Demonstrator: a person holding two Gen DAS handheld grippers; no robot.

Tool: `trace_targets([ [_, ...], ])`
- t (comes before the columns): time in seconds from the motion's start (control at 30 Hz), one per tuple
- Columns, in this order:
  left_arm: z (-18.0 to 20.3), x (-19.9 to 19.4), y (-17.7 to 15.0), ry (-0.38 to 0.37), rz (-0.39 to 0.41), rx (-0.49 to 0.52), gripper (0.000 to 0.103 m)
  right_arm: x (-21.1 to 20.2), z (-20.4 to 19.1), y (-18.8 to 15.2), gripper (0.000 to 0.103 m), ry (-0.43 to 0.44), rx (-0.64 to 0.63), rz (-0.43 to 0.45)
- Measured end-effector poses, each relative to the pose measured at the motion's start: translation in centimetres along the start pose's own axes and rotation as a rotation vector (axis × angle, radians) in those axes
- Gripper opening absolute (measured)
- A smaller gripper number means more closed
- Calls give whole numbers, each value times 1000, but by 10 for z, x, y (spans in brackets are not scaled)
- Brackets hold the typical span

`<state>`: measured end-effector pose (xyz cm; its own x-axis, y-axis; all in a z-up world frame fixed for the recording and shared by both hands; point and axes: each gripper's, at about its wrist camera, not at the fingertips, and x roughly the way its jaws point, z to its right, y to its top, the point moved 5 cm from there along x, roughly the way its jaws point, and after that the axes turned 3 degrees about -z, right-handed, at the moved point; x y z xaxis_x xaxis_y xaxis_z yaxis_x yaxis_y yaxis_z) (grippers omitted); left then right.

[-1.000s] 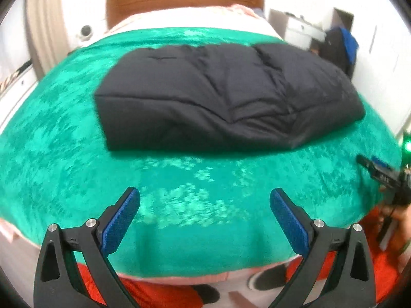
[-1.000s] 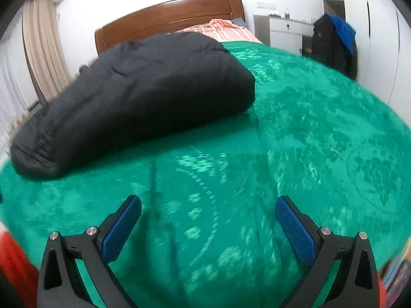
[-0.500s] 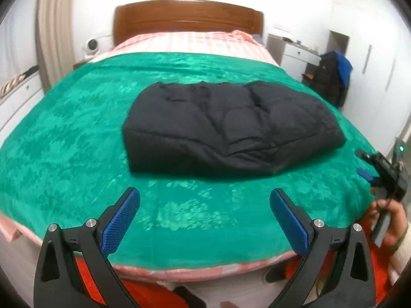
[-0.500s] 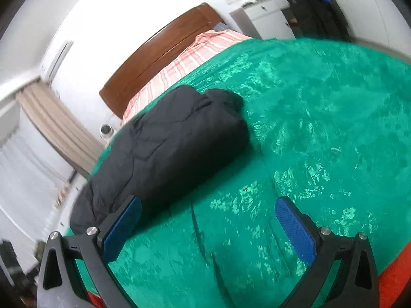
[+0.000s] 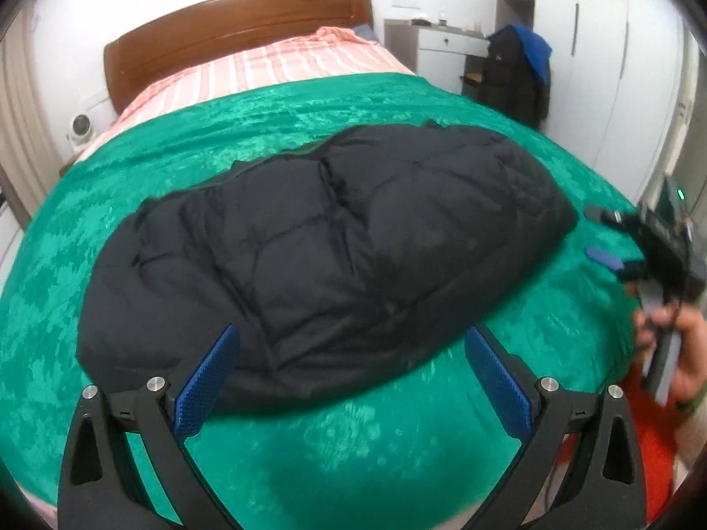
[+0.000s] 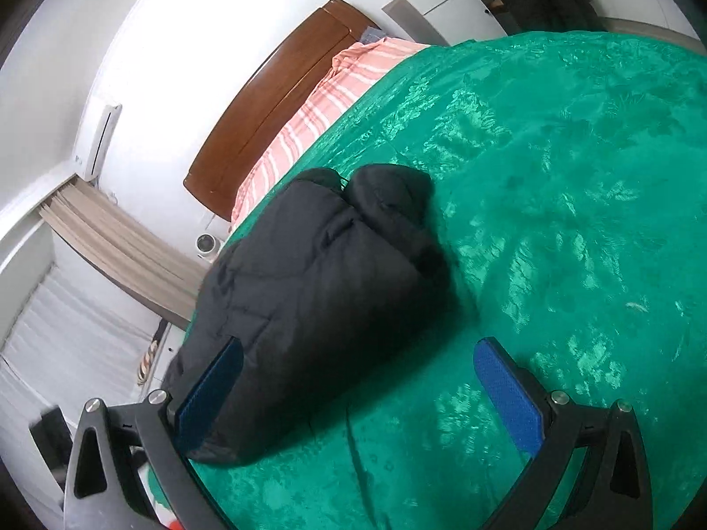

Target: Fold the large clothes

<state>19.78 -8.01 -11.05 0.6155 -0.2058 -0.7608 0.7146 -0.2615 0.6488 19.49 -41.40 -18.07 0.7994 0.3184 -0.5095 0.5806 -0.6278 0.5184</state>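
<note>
The black puffer jacket (image 5: 322, 247) lies folded into a compact, padded bundle on the green bedspread (image 5: 336, 450), roughly mid-bed and nearer the foot edge than the headboard. Its quilted panels face up; a zip line runs across the top surface. In my right wrist view the same bundle (image 6: 309, 296) sits to the left of centre, with one rounded end towards the striped pink sheet (image 6: 309, 119).

My left gripper (image 5: 351, 382) hangs above the near edge of the jacket. Its jaws stand wide apart and hold nothing; the left blue pad overlaps the jacket's near hem in the view, but I cannot tell whether it touches the fabric. The right pad is over bare bedspread.

My right gripper (image 6: 358, 386) is also spread wide and empty. Its left pad appears against the near end of the jacket, contact not confirmed; its right pad is over the bedspread, well apart from the garment. In the left wrist view this gripper (image 5: 618, 243) appears at the right edge of the bed, just beside the jacket's right end, gripped by my right hand (image 5: 680, 349).

Surroundings: a wooden headboard (image 5: 238, 31) at the far end, a white dresser (image 5: 442, 44) beyond the bed, and a dark coat with a blue hood (image 5: 517, 75) hanging beside it.
</note>
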Motion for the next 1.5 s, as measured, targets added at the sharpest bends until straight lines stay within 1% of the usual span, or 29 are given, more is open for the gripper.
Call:
trace_targets([
  [0.07, 2, 7, 2, 4, -6, -20, 102, 0, 4, -7, 103, -14, -13, -4],
  [0.17, 0, 13, 2, 56, -8, -15, 102, 7, 7, -15, 103, -27, -47, -36],
  [0.27, -5, 17, -2, 103, -14, -11, 102, 12, 3, -17, 103, -14, -75, -44],
  [0.33, -9, 20, -3, 116, -24, -17, 102, 14, -1, -16, 103, -4, -86, -45],
  [0.47, -16, 22, -3, 143, -31, -18, 102, 18, 0, -14, 103, -5, -81, -50],
  [0.7, -21, 23, -6, 189, -23, 33, 102, 18, 5, -3, 103, -1, -37, -46],
  [0.8, -30, 24, -9, 137, -22, 9, 102, 18, 8, 7, 103, 23, 4, -45],
  [0.9, -35, 24, -3, 32, -3, -36, 102, 23, 10, 20, 103, 53, 46, -56],
  [0.97, -32, 24, 7, -11, 25, -33, 102, 32, 11, 27, 103, 81, 84, -79],
  [1.0, -27, 27, 16, -29, 49, -16, 102, 42, 13, 32, 103, 93, 115, -108],
  [1.07, -16, 34, 28, -51, 78, 10, 102, 55, 16, 35, 103, 99, 150, -131],
  [1.13, 2, 51, 36, -96, 80, 52, 102, 68, 18, 38, 103, 116, 183, -150],
  [1.2, 25, 77, 36, -149, 31, 126, 102, 78, 15, 41, 103, 147, 201, -160],
  [1.23, 37, 98, 32, -171, -21, 168, 102, 85, 14, 43, 103, 169, 218, -166],
  [1.27, 45, 111, 28, -159, -42, 198, 103, 91, 13, 45, 103, 186, 235, -173],
  [1.3, 50, 121, 26, -132, -41, 228, 103, 97, 14, 47, 103, 184, 249, -184],
  [1.33, 53, 127, 25, -116, -31, 246, 103, 102, 13, 49, 103, 162, 252, -196],
  [1.37, 52, 129, 26, -119, -31, 238, 103, 106, 10, 51, 96, 144, 236, -205],
  [1.4, 48, 129, 29, -139, -38, 208, 103, 107, 3, 54, 67, 134, 196, -208],
  [1.43, 45, 126, 30, -154, -41, 190, 103, 103, -12, 57, 52, 119, 114, -197],
  [1.47, 41, 123, 31, -165, -46, 175, 103, 100, -22, 59, 43, 100, 63, -185],
  [1.5, 35, 118, 32, -182, -60, 155, 103, 94, -38, 61, 38, 70, -18, -168],
])
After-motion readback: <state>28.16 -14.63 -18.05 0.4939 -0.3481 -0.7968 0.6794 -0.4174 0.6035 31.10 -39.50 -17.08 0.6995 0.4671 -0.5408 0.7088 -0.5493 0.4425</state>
